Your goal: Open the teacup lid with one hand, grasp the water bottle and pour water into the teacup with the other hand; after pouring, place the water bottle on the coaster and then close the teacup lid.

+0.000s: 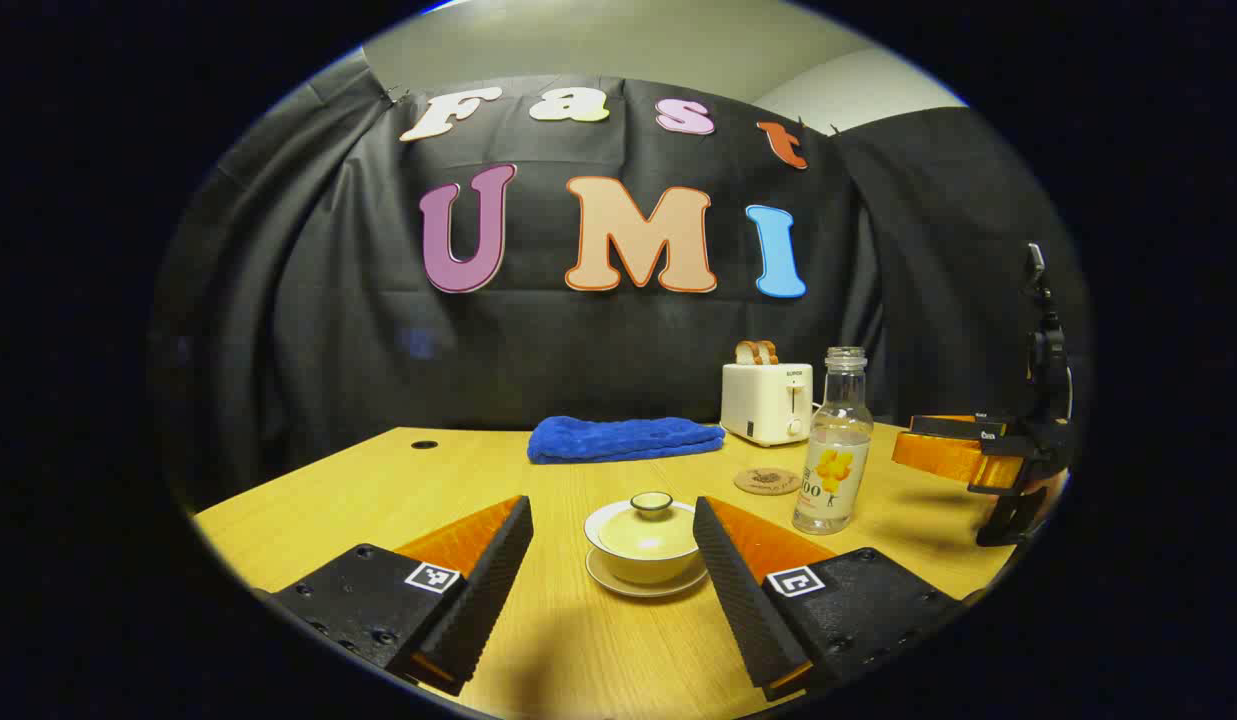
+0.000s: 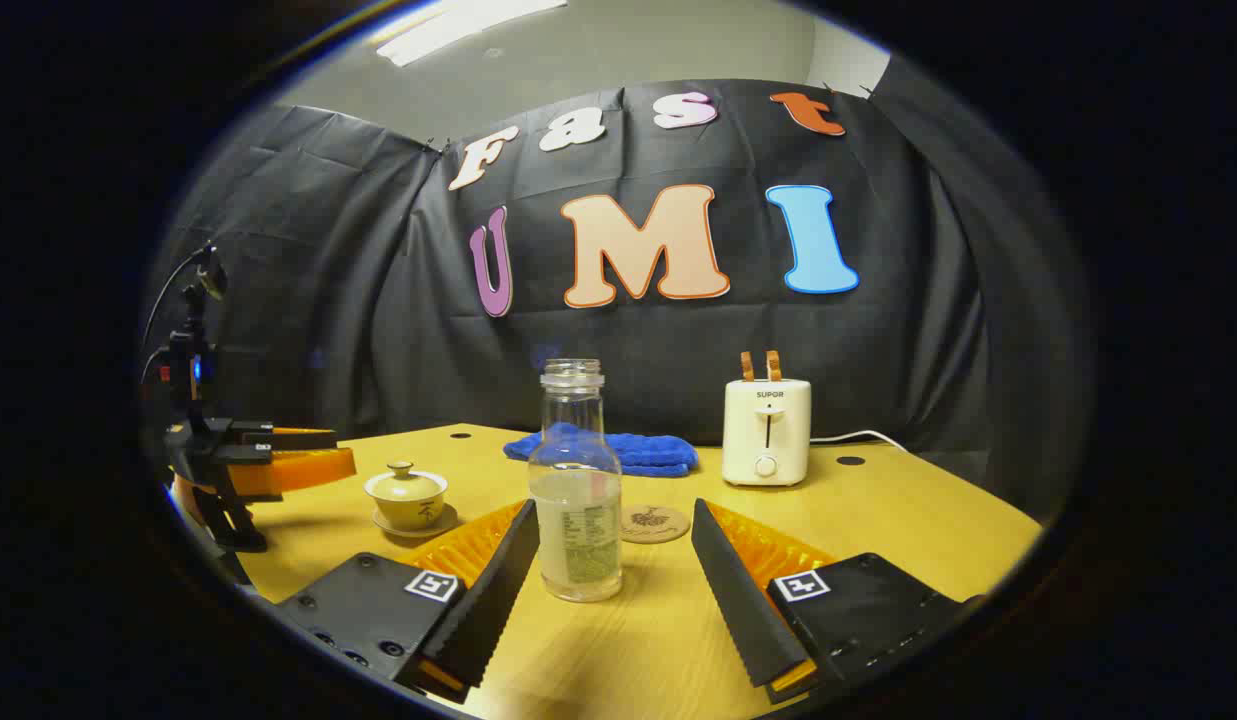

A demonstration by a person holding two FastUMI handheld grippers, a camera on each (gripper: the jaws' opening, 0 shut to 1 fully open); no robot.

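Both grippers, left and right, gape wide, bracketing the lidded teacup and seemingly uncapped water bottle mid-table; nothing's grasped, so lifting the lid comes next.

- Even overhead light; a ceiling panel glares in the right gripper view.
- Soft shadows fall on the table beneath the left gripper.
- Both views sharp; fisheye bends the edges.
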